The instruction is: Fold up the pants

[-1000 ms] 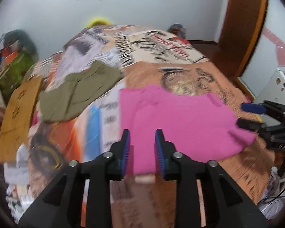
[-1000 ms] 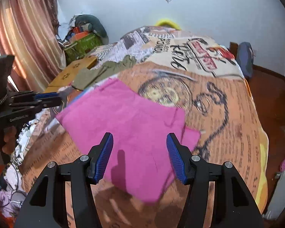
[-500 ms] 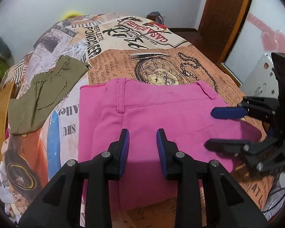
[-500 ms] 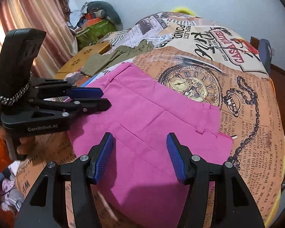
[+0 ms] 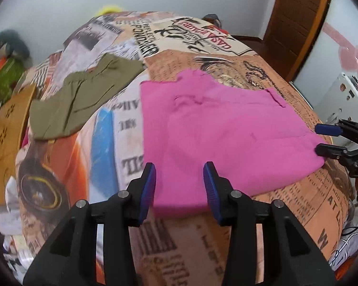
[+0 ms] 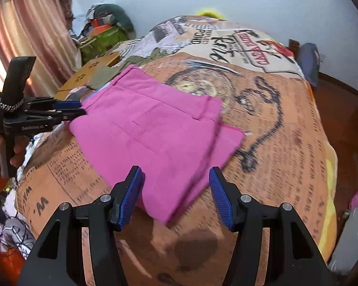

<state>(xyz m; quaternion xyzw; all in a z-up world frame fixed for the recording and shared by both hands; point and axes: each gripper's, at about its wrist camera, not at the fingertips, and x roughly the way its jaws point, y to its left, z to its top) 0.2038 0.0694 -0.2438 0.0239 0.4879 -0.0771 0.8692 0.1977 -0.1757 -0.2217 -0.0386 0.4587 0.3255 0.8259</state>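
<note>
The folded pink pants (image 5: 214,131) lie flat on the printed bedspread (image 5: 286,205). My left gripper (image 5: 180,166) hovers over their near left corner. Its jaws are opening, the cloth lies below them, and the pads do not press on it. In the right wrist view the same pants (image 6: 155,128) reach down to my right gripper (image 6: 175,170), which is open over their near corner with nothing held. Each gripper shows in the other's view: the right gripper (image 5: 318,139) at the pants' right edge, the left gripper (image 6: 81,108) at their left edge.
Olive pants (image 5: 83,100) lie on the bed to the far left of the pink ones. A tan board (image 5: 4,131) and a heap of clutter (image 6: 102,35) sit beyond the bed's left side, near a curtain (image 6: 23,35). A wooden door (image 5: 298,19) stands at the far right.
The left jaws have spread wider. Both grippers have drawn back and sunk toward the pants' near edge. The right jaws keep the same gap.
</note>
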